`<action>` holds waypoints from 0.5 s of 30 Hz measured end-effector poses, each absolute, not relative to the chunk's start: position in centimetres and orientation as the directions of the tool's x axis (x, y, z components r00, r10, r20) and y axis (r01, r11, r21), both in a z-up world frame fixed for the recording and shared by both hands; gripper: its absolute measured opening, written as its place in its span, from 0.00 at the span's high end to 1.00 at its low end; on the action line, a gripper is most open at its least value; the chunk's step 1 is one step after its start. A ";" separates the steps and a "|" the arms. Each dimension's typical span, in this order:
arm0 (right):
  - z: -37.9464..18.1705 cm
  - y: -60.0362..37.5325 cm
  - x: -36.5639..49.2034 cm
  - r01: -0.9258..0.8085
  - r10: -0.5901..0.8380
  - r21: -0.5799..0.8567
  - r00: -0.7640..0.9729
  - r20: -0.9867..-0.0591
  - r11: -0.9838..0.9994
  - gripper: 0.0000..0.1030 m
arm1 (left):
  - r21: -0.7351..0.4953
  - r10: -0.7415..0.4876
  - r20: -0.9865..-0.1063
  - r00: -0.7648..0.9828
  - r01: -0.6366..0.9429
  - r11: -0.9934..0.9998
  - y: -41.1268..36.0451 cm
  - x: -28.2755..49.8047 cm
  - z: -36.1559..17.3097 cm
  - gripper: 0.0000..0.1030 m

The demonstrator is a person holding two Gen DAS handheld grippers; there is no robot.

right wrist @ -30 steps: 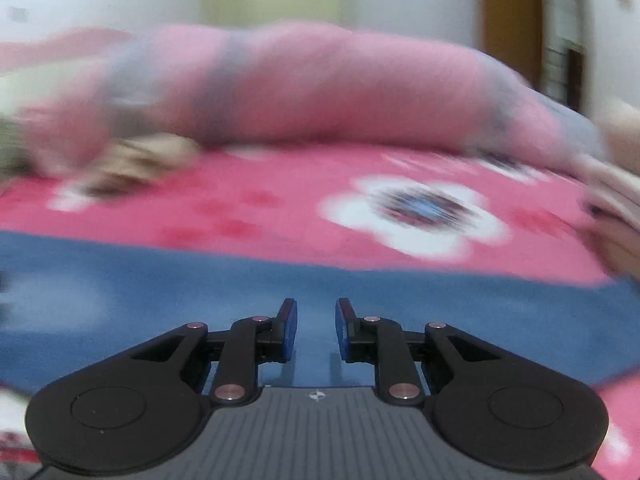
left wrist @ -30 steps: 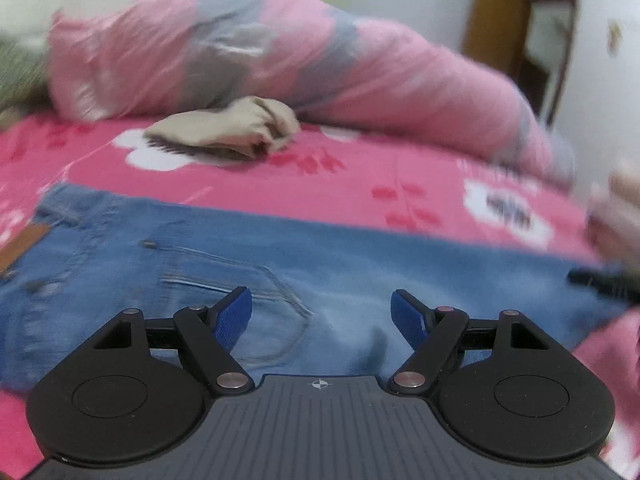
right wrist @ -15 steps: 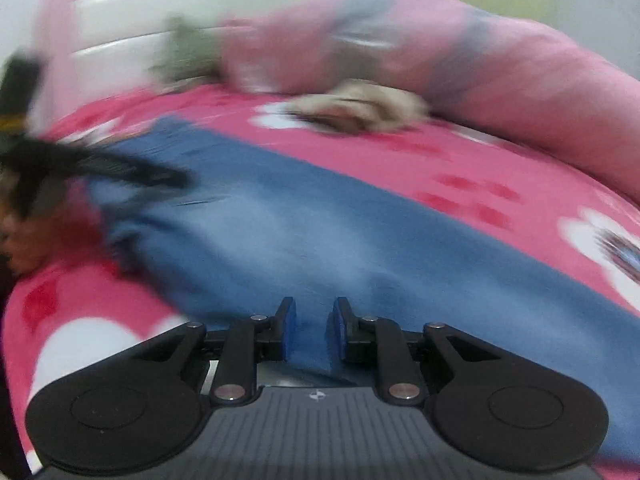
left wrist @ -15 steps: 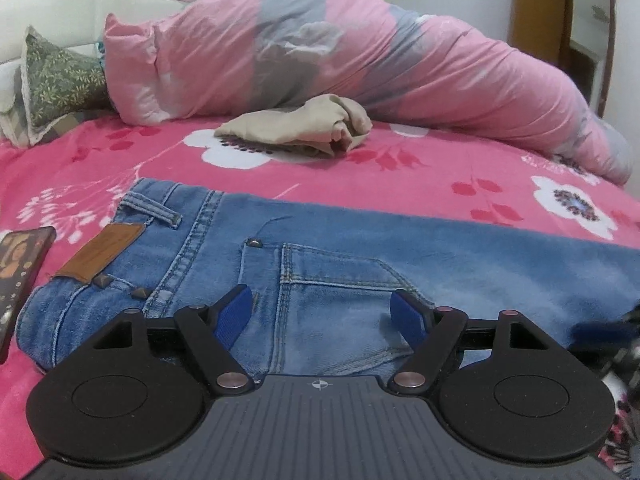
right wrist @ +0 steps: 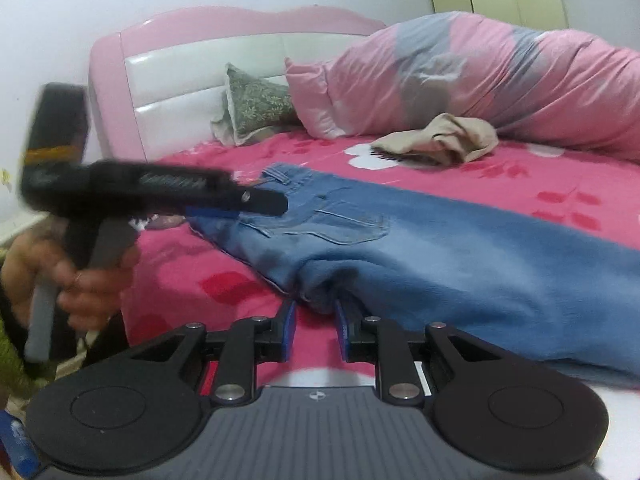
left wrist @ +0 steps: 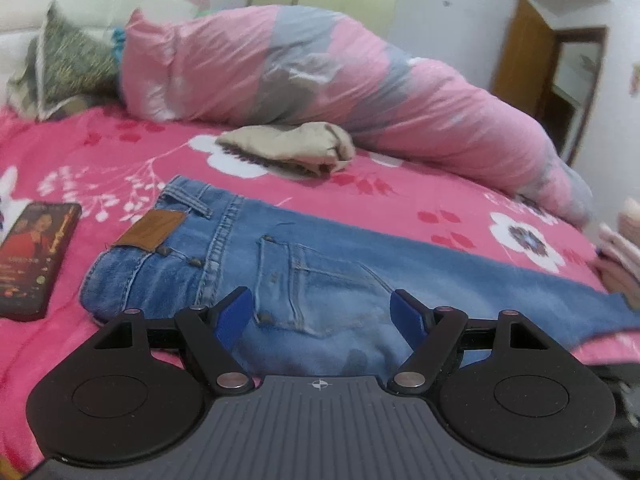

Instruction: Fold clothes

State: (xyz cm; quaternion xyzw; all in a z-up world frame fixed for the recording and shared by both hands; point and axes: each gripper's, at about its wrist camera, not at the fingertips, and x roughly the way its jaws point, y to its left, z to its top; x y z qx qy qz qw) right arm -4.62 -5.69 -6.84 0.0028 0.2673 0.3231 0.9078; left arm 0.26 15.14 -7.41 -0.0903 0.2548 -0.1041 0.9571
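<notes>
Blue jeans (left wrist: 320,264) lie flat across the pink flowered bedsheet (left wrist: 100,152), waistband and leather patch to the left. My left gripper (left wrist: 320,312) hangs open just above the seat, by the back pocket, nothing between its blue pads. In the right wrist view the jeans (right wrist: 460,248) run off to the right, and a bunched edge of the denim is pinched between the pads of my right gripper (right wrist: 315,328), which is shut on it. A hand holds the left gripper (right wrist: 256,204) there, its tips over the waistband end.
A crumpled beige garment (left wrist: 292,150) lies behind the jeans, in front of a rolled pink and grey duvet (left wrist: 320,72). A green pillow (left wrist: 72,64) leans at the headboard (right wrist: 192,64). A red-covered flat box (left wrist: 34,256) lies left of the waistband. A blurred pale pink bundle (left wrist: 624,252) sits far right.
The right gripper has swung left along the jeans with denim in its pads, so the waistband and the left gripper now show ahead. The left gripper shifted towards the waistband, jaws unchanged.
</notes>
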 end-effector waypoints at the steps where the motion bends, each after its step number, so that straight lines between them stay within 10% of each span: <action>1: -7.0 -5.4 -4.2 -0.582 0.585 0.176 0.650 -0.484 0.794 0.79 | -0.211 -0.243 -0.471 0.848 0.159 0.964 15.1 0.0 -7.6 0.26; 15: -6.4 -5.6 -3.4 -0.688 0.620 0.011 0.647 -0.443 0.726 0.95 | -0.213 -0.198 -0.491 0.848 0.104 0.972 16.2 1.2 -9.6 0.34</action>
